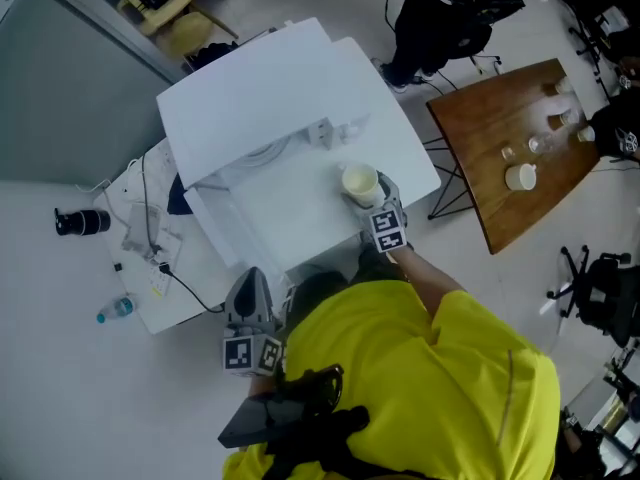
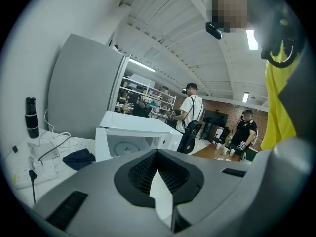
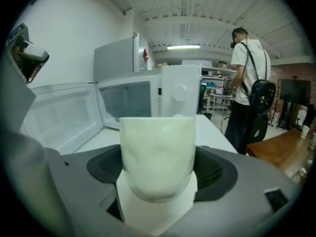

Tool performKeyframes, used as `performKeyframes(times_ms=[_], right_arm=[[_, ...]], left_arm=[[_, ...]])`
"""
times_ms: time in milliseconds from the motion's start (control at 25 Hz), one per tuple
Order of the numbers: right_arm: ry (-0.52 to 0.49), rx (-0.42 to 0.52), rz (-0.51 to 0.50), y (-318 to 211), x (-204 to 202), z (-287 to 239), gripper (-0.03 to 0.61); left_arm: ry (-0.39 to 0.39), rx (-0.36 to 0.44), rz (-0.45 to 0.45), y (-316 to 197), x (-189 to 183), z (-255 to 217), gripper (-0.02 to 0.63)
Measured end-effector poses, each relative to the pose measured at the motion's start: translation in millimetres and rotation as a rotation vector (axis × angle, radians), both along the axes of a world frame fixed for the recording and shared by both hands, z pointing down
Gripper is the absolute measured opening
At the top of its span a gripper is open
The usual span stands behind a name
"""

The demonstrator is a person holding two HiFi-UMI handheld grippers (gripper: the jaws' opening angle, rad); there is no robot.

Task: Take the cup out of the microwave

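Right gripper [image 1: 366,194] clamped on the pale cream ceramic cup [image 3: 157,157], upright between its jaws. The cup is outside the white microwave [image 3: 148,98], over the white table [image 3: 212,132]. Left gripper [image 1: 250,286] closed, empty, near the table edge.

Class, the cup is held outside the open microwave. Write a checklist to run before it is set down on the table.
1. Pale plastic cup clear of the white microwave: ok.
2. Right gripper has its fingers shut on both sides of the cup: ok.
3. Cup upright, mouth up: ok.
4. White table bare below the cup: ok.
5. Left gripper out of the way: ok, shut on nothing at the table's near edge.
6. Cup empty: cannot tell.
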State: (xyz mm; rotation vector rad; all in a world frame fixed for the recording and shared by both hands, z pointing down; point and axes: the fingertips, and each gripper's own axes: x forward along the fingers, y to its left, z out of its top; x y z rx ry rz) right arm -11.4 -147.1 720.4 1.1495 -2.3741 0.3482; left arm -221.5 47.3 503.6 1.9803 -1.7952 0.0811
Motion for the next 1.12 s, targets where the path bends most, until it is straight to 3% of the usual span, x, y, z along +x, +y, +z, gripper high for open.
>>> performKeyframes(times_ms=[120, 320, 640, 1120], right_arm=[[0.012, -0.008, 0.073, -39, 55, 13, 0.437], [0.014, 0.017, 0.083, -121, 97, 34, 0.437], [-0.006, 0.015, 0.051, -207, 86, 61, 0.437], [-0.005, 0.002, -0.015, -209, 82, 72, 0.442]], left_arm=[[-0.025, -0.016, -0.086, -3, 16, 0, 0.0], [-0.072, -0.026, -0.1, -21, 64, -1, 0.0], [-0.067, -0.048, -0.069, -63, 142, 13, 0.0], [-0.058, -0.084, -0.138, -69, 162, 21, 0.0]])
